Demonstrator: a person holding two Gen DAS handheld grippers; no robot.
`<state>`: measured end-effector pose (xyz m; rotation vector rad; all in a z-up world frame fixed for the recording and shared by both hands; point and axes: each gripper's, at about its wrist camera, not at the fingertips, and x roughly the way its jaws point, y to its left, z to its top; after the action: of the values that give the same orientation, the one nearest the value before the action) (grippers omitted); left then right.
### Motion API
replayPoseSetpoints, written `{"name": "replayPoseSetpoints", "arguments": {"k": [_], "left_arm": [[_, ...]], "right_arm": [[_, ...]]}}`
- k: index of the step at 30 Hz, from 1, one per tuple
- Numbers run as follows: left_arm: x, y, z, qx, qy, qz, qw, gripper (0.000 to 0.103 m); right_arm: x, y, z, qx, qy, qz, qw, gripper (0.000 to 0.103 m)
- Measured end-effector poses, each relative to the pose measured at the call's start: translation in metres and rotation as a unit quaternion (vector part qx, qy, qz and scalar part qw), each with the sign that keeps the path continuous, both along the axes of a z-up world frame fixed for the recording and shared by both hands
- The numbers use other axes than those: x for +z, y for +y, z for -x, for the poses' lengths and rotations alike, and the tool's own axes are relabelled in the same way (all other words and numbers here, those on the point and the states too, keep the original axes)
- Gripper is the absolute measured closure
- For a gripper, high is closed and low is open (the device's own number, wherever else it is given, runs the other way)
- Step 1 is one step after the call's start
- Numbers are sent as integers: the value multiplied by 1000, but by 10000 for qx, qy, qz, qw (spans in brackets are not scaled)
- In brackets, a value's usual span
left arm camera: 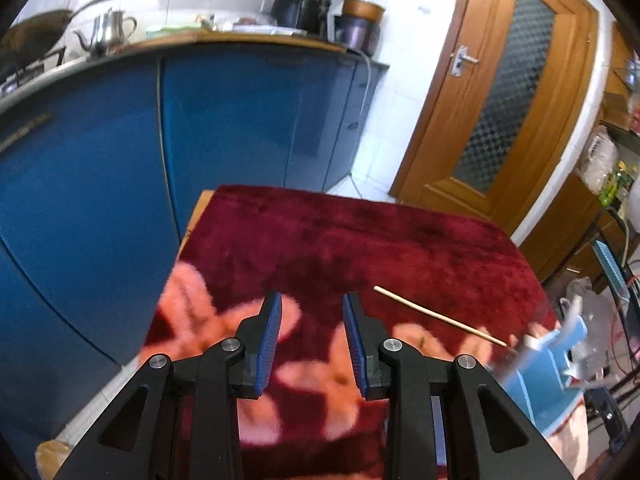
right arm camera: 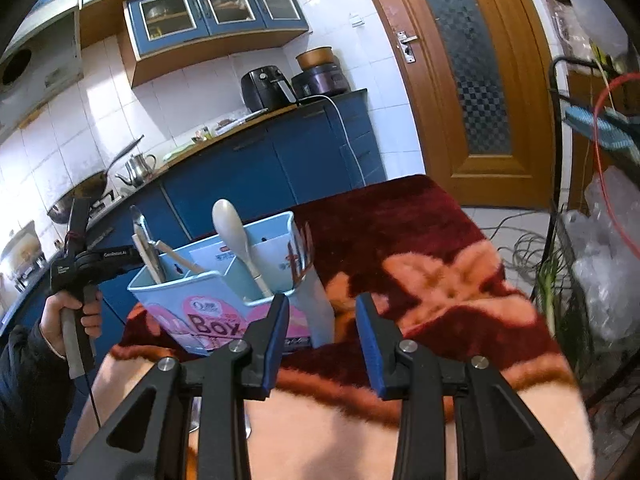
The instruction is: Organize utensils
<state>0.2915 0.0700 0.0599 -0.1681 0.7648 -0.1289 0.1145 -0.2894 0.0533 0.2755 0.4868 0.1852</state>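
Red cloth [left arm camera: 360, 240]: chopstick [left arm camera: 436, 314] right of left tool [left arm camera: 312, 308]

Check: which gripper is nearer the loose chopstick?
Left. The left gripper hovers open just left of the chopstick on the blanket. The right gripper is open by the box; no chopstick in its view.

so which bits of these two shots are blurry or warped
Left wrist view: the blue utensil box at the right edge is motion-smeared, the chopstick fairly sharp, cabinets bowed by fisheye. Right wrist view: the box and white spoon are crisp; the door frame curves.
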Motion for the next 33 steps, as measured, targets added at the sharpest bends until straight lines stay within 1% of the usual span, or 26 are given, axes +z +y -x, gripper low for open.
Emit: {"name": "replayPoseSetpoints", "arguments": {"k": [3,5,6,8,12,15,16,17,18,19,22,24,25,28,30,31,32,33], "left_arm": [[-9,0,-1,25,38,31,10000,71],[-12,-1,-1,-18,79,-80,9999,71],[-11,-3,-1,-25,63,-206,9998,71],[-8,-6,7,7,-69,-502,9987,71],[1,-7,18,-29,-181,-732,9971,71],[10,-11,25,-57,-267,-946,9951,69],[12,-13,28,-90,-309,-995,9945,65],[15,-17,31,-154,-369,-1035,9938,61],[16,-20,33,-202,-414,-1046,9934,60],[18,-24,36,-264,-458,-1071,9928,60],[19,-32,42,-333,-505,-1143,9916,60],[19,-35,45,-319,-555,-1136,9915,60],[19,-35,46,-286,-584,-1104,9918,60],[15,-34,48,-140,-602,-1049,9926,59],[10,-32,47,-73,-571,-1046,9929,59],[7,-32,46,-64,-562,-1054,9928,59],[5,-32,46,-52,-550,-1059,9928,59],[2,-31,45,-31,-513,-1048,9932,59]], "right_arm": [[22,2,-13,170,-10,332,9993,65],[38,5,-23,288,-39,576,9979,65],[48,6,-31,378,-43,685,9969,65],[63,8,-47,585,27,753,9954,65],[86,18,-91,1214,419,953,9871,62],[96,31,-138,1763,954,1097,9735,61],[97,34,-148,1856,1071,1139,9701,61],[99,39,-162,1981,1223,1216,9649,61],[101,45,-177,2130,1383,1334,9580,61],[102,47,-184,2184,1466,1413,9544,61],[106,62,-214,2521,1813,1787,9336,61],[106,75,-229,2724,1983,2054,9189,61],[105,80,-234,2797,2042,2124,9138,61],[98,104,-247,3202,2232,2414,8885,61],[88,125,-256,3503,2366,2628,8673,61],[84,132,-259,3581,2405,2707,8606,61],[78,142,-263,3702,2475,2826,8496,61],[73,149,-266,3785,2520,2901,8421,61]]}}
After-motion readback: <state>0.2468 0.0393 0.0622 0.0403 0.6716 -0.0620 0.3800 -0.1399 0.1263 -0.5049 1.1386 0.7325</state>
